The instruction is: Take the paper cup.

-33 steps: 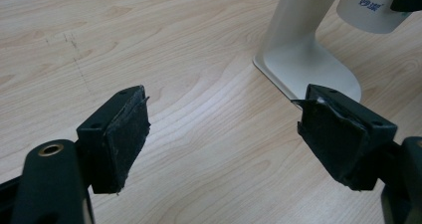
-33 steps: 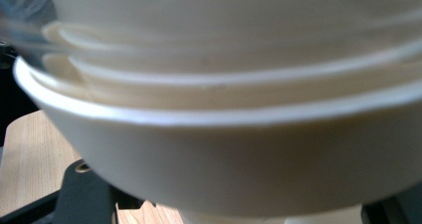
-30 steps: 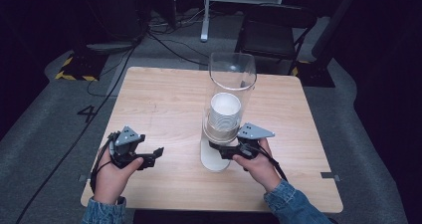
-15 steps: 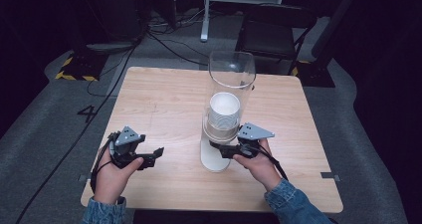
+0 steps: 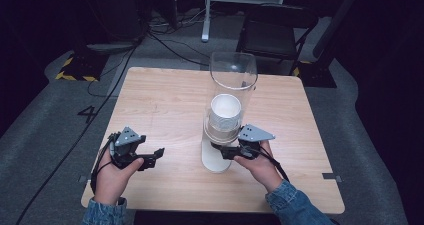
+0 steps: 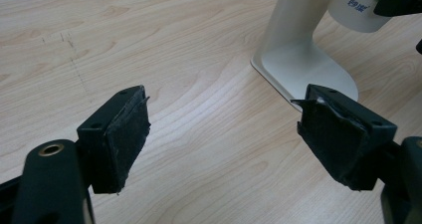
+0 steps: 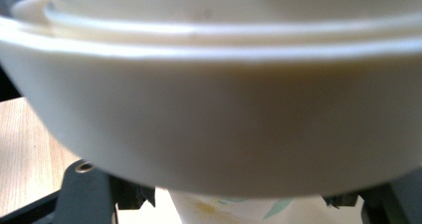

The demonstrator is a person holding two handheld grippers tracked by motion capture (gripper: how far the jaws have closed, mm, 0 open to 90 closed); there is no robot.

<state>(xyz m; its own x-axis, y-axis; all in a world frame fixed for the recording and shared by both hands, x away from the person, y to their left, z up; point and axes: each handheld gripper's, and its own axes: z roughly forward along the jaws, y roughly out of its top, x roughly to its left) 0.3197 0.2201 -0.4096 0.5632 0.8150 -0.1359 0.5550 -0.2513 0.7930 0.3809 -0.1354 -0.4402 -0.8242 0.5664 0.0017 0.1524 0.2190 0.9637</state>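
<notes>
Right claw (image 5: 226, 152) sits under the cup dispenser (image 5: 227, 105) near counter (image 5: 165, 100) centre, apparently pinching the lowest paper cup (image 7: 224, 206); I can't confirm its grip. Left claw (image 5: 150, 157), at eight o'clock, gapes idle. Pulling crooked might tip the unbraced stand.

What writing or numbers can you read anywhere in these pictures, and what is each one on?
"4": a dark figure on the grey floor, left of the table.
Small blue print on the paper cup under the white dispenser stand: too blurred to read.
Nothing else is legible.
</notes>
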